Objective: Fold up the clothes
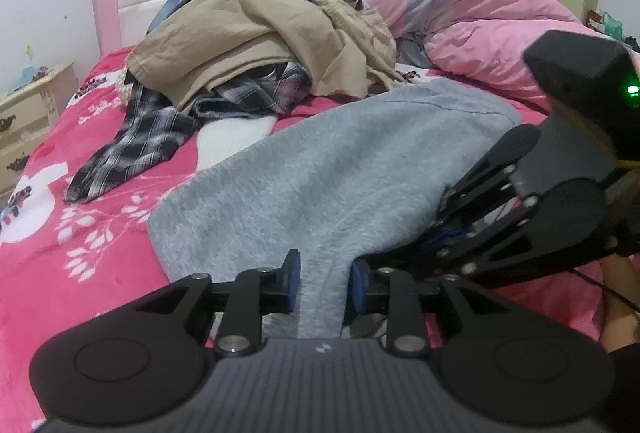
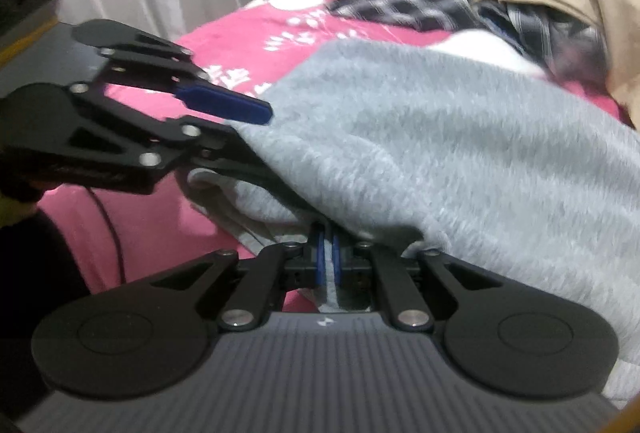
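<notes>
step in hand: early in the fold of the grey fleece garment, which lies spread on the bed ahead of both tools; its near edge is gathered at the jaws.
left gripper: jaws parted, a narrow neck of grey fleece runs between them; the blue pads stand clear of the cloth on both sides, so released, not pinching.
right gripper: jaws clenched on a thin edge of the same garment, fleece sandwiched between the blue pads.
next move, judged: left jaws need to close on the neck of cloth, or shift to a fresh edge, before the near hem is carried forward over the body.
risk, judged: thick pile may slip from a shallow bite.
left view only: pile of unfolded clothes beyond the jaws, pink duvet beyond and right, a person near the far wall.
right view only: the pinch itself; folded layers under the left tool's lower finger; curtain beyond and left.
</notes>
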The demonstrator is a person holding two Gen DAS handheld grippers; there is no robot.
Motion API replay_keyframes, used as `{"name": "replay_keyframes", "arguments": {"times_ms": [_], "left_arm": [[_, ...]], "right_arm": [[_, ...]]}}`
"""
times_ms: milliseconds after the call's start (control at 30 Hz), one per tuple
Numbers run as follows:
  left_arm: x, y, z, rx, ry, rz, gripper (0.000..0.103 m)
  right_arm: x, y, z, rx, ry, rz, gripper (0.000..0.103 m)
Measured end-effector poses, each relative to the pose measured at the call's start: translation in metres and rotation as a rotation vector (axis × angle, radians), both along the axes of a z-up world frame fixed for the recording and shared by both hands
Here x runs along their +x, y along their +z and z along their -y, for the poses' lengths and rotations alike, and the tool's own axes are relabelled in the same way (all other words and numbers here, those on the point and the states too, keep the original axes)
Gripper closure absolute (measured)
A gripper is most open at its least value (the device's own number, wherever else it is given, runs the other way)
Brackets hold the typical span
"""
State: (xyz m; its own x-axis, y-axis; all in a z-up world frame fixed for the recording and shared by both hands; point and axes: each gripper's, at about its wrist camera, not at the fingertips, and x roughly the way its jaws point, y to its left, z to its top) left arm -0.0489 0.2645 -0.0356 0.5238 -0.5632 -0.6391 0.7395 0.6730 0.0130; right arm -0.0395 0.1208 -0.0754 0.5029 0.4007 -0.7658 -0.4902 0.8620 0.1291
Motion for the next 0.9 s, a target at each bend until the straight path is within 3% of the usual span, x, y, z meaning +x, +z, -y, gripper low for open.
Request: {"name": "replay_keyframes", "arguments": {"times_ms": [133, 267, 467, 700, 833, 900], "left_arm": [[-0.008, 0.002, 0.001, -0.008, -0.065, 0.008, 0.066], [-0.017, -0.002, 0.011, 0.038, -0.128, 0.022, 0.065], [-0.002, -0.020, 0.015, 0.170, -0.011, -0.008, 0.068], [0.009, -0.025, 0.011, 0.191, 0.023, -0.053, 0.068], [0.014, -0.025, 0.008, 0.180, 0.039, -0.081, 0.067], [0.015, -0.025, 0.008, 0.184, 0.041, -0.084, 0.067]], "right_arm": [[0.007, -0.006, -0.008, -0.033, -0.040, -0.021, 0.098], [0.012, -0.007, -0.006, -0.018, -0.083, -0.044, 0.097], [0.005, -0.004, -0.003, 0.000, -0.086, -0.013, 0.094], [-0.027, 0.012, -0.005, -0.045, 0.006, 0.146, 0.078], [-0.071, 0.031, 0.000, -0.104, 0.091, 0.387, 0.078], [-0.091, 0.032, -0.001, -0.178, 0.163, 0.448, 0.081]]}}
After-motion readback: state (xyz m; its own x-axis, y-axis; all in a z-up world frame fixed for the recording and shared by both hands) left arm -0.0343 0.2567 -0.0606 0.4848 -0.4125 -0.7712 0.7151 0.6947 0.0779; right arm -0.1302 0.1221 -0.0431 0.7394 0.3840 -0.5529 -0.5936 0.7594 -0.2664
